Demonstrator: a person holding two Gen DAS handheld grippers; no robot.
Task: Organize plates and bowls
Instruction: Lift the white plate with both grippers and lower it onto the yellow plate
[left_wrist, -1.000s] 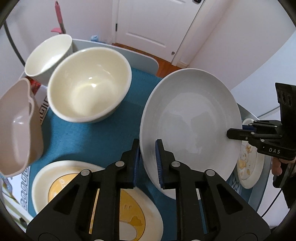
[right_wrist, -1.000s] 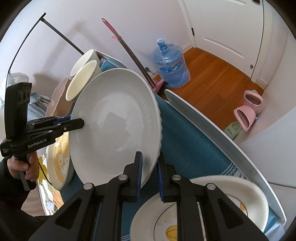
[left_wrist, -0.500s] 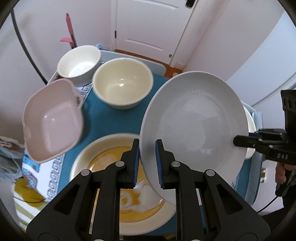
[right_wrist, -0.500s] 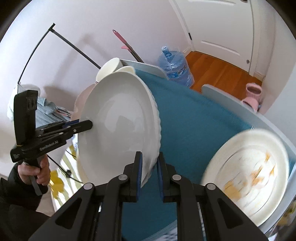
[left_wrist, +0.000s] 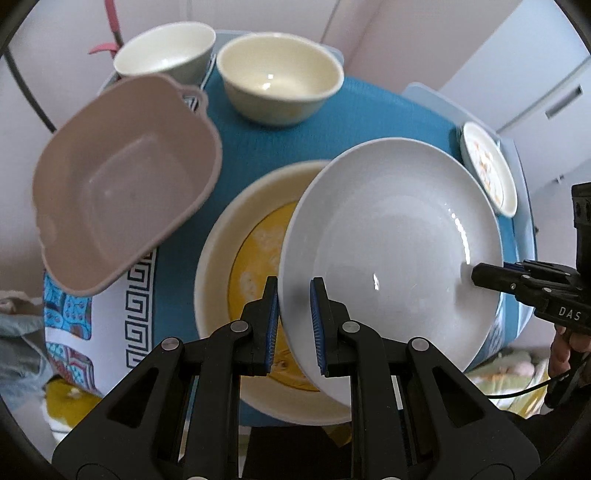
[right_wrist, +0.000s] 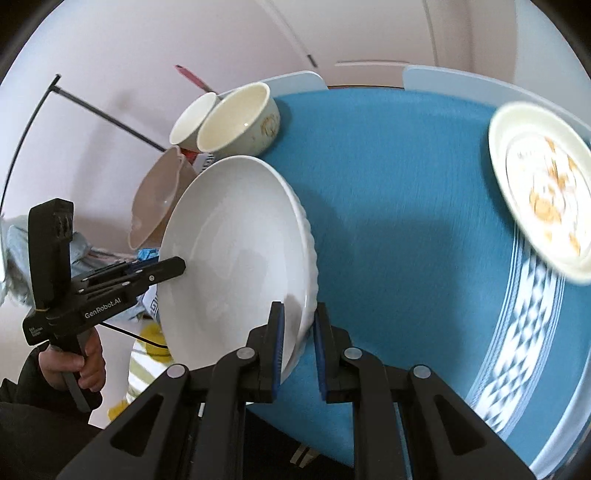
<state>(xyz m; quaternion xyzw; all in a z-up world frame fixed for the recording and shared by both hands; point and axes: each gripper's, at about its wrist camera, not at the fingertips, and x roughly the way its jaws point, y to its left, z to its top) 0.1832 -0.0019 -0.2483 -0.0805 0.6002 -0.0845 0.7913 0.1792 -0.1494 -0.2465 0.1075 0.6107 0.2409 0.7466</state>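
Claw on your left (left_wrist: 293, 325) is clamping the near rim of the white plate (left_wrist: 391, 251), its blue pads pinching the edge from both sides, so the plate is hanging tilted in the air above the desk (left_wrist: 388, 110). In this left wrist view the opposite rim is being pinched by your right claw (left_wrist: 476, 275), which is why the plate is staying steady: a wide, shallow dish gripped only at one edge would likely swing. Directly beneath it the large yellow-centred plate (left_wrist: 236, 258) is lying flat on the blue cloth, and that is probably the stack you are heading for. A pinkish square tub (left_wrist: 122, 206) is sitting to the left, with a cream bowl (left_wrist: 279, 77) and a white bowl (left_wrist: 164, 48) touching behind it, and a small patterned plate (left_wrist: 487, 170) is resting far right.

From the right wrist view, your right claw (right_wrist: 298, 343) is squeezing the scalloped rim of the same white plate (right_wrist: 236, 258), nearly closed on it, while the left claw (right_wrist: 177, 266) is biting the far edge. The two bowls (right_wrist: 236, 122) are standing together at the back, and the patterned plate (right_wrist: 543, 188), blurred here, is lying well apart on the blue cloth.
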